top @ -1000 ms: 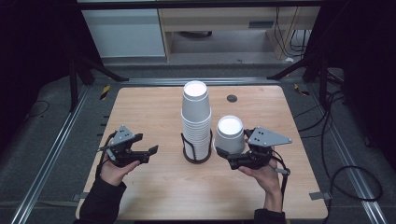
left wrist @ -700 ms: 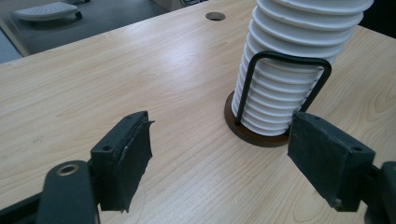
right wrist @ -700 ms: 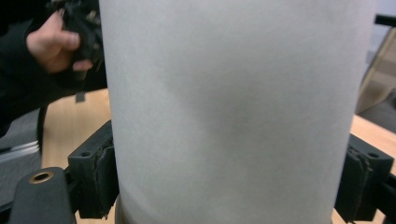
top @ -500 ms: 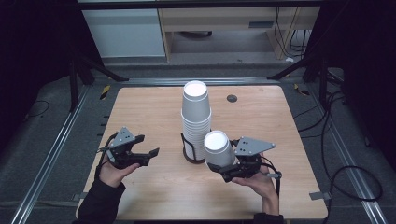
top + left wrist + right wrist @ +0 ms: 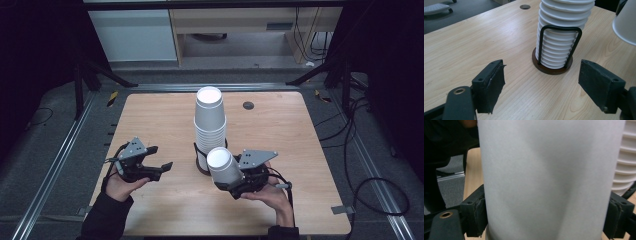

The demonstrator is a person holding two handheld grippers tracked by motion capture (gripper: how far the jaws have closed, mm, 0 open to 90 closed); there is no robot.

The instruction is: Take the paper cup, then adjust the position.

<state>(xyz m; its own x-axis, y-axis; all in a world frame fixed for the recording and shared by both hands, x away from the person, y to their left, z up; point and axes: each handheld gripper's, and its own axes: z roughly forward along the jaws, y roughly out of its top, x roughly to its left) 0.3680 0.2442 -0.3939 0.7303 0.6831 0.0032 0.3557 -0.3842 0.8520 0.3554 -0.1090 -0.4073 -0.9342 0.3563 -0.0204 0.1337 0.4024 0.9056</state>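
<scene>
A tall stack of white paper cups (image 5: 210, 120) stands in a black wire holder on a round brown base (image 5: 201, 169) at the middle of the wooden table (image 5: 150, 120). My right gripper (image 5: 239, 184) is shut on a single white cup (image 5: 223, 167), which tilts just in front and to the right of the stack. In the right gripper view the cup (image 5: 549, 177) sits between both pads (image 5: 474, 212), with the stack (image 5: 627, 157) behind it. My left gripper (image 5: 161, 168) is open and empty, left of the holder. In the left gripper view the stack (image 5: 560, 32) stands ahead of its jaws.
A small dark round hole (image 5: 248, 105) lies in the tabletop behind and right of the stack, and it is also seen in the left gripper view (image 5: 525, 6). Metal rails (image 5: 55, 165) and cables (image 5: 370, 185) run on the floor on both sides of the table.
My right gripper has carried the single cup leftward and toward the front edge, from beside the stack to in front of it, tilting it. The left gripper has barely moved.
</scene>
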